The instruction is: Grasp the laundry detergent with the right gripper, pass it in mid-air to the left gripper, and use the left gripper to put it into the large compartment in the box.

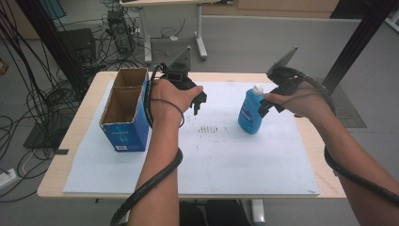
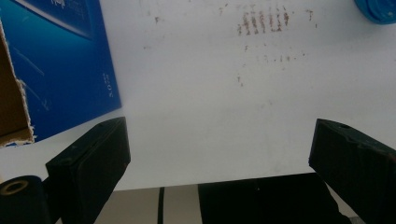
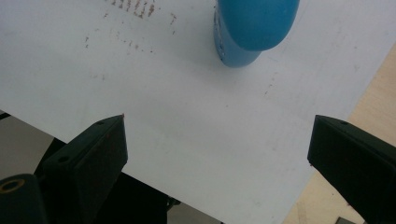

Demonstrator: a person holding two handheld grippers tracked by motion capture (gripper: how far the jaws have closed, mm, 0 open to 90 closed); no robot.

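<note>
Forearms reach forward over the sheet [image 1: 211,155]; left gripper [image 1: 200,101] by box [image 1: 124,110], right gripper [image 1: 263,107] beside bottle [image 1: 250,113], both spread wide, empty.

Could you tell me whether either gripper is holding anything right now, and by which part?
Nothing is held: left gripper and right gripper are open, the bottle untouched.

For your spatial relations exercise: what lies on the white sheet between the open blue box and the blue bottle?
In the high view, between the blue box and the blue bottle lies bare white sheet with faint brownish marks; the left tool hovers above.
</note>
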